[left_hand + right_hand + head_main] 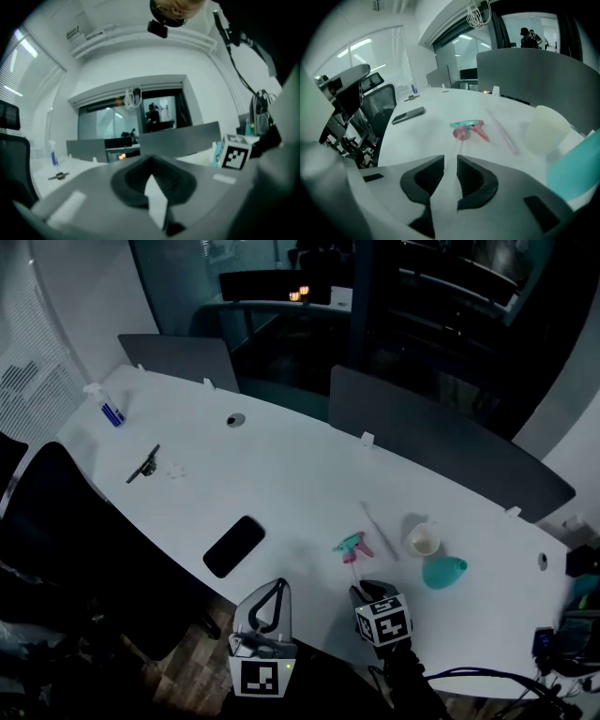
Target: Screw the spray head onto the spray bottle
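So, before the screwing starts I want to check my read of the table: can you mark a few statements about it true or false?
1. The spray head lies loose on the table, not on any bottle. True.
2. The right gripper is clamped on the spray head. False: its jaws stand slightly apart with nothing between them, and the spray head lies ahead of it.
3. The left gripper has its jaws together and holds nothing. True.
4. In the head view the black phone lies right of the teal bottle. False: it lies to the left, beyond the spray head.
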Demonstrator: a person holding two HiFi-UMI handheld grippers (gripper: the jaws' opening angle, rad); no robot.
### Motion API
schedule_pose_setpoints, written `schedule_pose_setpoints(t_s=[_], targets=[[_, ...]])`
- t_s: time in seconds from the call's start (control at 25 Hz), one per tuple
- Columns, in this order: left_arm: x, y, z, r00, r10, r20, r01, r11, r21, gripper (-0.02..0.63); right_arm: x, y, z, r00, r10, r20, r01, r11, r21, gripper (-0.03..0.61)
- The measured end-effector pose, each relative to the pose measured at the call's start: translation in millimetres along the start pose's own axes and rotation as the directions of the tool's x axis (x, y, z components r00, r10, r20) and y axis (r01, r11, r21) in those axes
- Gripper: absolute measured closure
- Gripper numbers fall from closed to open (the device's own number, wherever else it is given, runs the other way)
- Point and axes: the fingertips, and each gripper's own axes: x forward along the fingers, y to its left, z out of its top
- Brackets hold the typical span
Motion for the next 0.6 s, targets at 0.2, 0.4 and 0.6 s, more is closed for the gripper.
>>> schedule_pose_setpoints(t_s=[0.2,0.4,0.6], targets=[[11,10,-7,1.0,-0.017,0.007,0.017,0.999,-0.03,0.609,9,2,-5,1.0,-0.008,-0.026,0.008,1.0,0.015,0.547],[28,6,-15,0.998,-0.062,-0.027,0.056,0.982,-0.178,0.609,-10,6,16,0.993,-0.009,0.115,0.007,1.0,0.021,0.555],[53,-17,-31,0.964,-0.254,-0.081,0.187,0.86,-0.475,0.472,-58,12,69,0.898,-0.047,0.438,0.11,0.987,-0.12,0.557]])
